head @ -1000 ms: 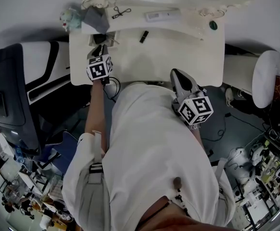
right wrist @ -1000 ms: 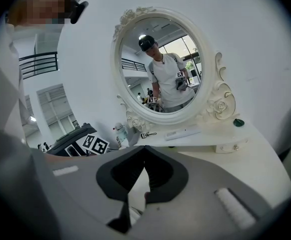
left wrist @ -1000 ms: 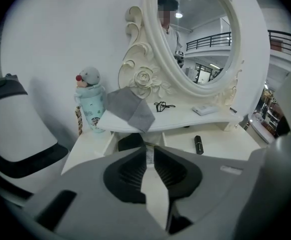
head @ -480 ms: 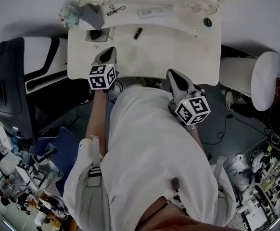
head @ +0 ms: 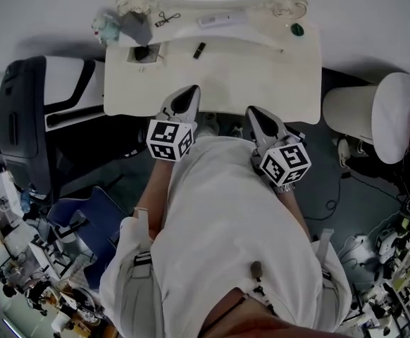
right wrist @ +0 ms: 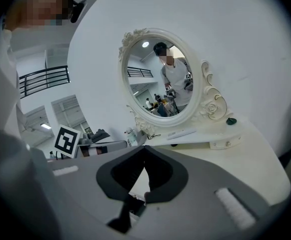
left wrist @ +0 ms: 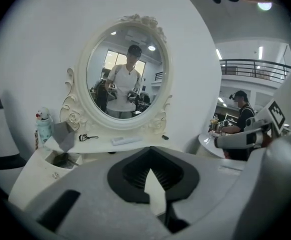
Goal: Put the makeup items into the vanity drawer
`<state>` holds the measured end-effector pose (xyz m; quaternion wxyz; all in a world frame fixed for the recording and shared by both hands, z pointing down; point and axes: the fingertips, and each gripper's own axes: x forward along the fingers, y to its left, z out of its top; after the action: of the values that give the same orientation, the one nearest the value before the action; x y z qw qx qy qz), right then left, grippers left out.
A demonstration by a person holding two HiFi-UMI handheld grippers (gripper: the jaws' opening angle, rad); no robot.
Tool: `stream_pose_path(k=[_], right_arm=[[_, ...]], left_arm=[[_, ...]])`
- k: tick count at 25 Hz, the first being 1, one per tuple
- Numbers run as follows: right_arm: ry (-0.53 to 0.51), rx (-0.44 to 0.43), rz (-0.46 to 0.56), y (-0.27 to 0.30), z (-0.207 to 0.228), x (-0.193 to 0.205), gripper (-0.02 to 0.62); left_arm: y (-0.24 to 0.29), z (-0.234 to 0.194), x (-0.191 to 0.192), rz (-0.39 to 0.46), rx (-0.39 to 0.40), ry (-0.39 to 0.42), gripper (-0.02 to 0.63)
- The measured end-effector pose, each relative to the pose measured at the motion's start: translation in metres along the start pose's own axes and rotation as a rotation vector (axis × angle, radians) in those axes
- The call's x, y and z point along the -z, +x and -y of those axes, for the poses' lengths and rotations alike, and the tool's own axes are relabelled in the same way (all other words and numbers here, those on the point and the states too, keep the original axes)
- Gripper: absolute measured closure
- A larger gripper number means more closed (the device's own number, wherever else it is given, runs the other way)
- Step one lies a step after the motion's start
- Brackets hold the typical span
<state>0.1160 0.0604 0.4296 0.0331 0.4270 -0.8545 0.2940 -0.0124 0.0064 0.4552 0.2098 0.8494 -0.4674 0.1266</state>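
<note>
The white vanity table [head: 261, 76] stands under an oval mirror [left wrist: 128, 74]. At its left an open drawer well [head: 143, 53] [left wrist: 60, 160] holds something dark. A black tube [head: 199, 49] lies on the tabletop. On the rear shelf are an eyelash curler [head: 164, 18] [left wrist: 88, 137], a flat white item [head: 220, 20] [left wrist: 126, 140] and a small green round item [head: 298, 29] [right wrist: 230, 121]. My left gripper [head: 189, 91] [left wrist: 152, 176] hovers at the table's front edge, shut and empty. My right gripper [head: 256, 113] [right wrist: 144, 171] sits beside it, also shut with nothing held.
A grey cloth [head: 136, 27] and a small figurine bottle [head: 105, 27] sit at the shelf's left end. A dark chair [head: 22, 125] stands left of the table and a round white stool [head: 395, 111] to the right. Another person [left wrist: 240, 121] stands in the background.
My left gripper has drawn back from the open drawer well toward the table's front edge and moved rightward. The right gripper has barely shifted.
</note>
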Motion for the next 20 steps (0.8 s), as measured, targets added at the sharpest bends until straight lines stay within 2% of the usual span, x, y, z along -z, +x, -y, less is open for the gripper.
stream_pose_path(k=[6,10,14,16,20], right_arm=[[-0.009,-0.039,-0.009,-0.017,0.001,0.007,0.588],[-0.048,-0.085,-0.039,-0.026,-0.007,0.015,0.588],[-0.109,-0.133,-0.075,-0.031,-0.020,0.025,0.588],[-0.137,-0.153,-0.094,-0.033,-0.024,0.029,0.588],[-0.150,-0.152,-0.102,-0.038,-0.022,0.031,0.588]], left_arm=[[-0.026,0.060,0.000,0.070,0.033,-0.046,0.600],[-0.037,0.085,0.008,0.098,0.024,-0.016,0.600],[-0.044,0.100,0.027,0.087,0.026,-0.023,0.600],[-0.046,0.109,0.033,0.090,0.026,0.001,0.600],[-0.046,0.120,0.034,0.107,0.036,0.032,0.600]])
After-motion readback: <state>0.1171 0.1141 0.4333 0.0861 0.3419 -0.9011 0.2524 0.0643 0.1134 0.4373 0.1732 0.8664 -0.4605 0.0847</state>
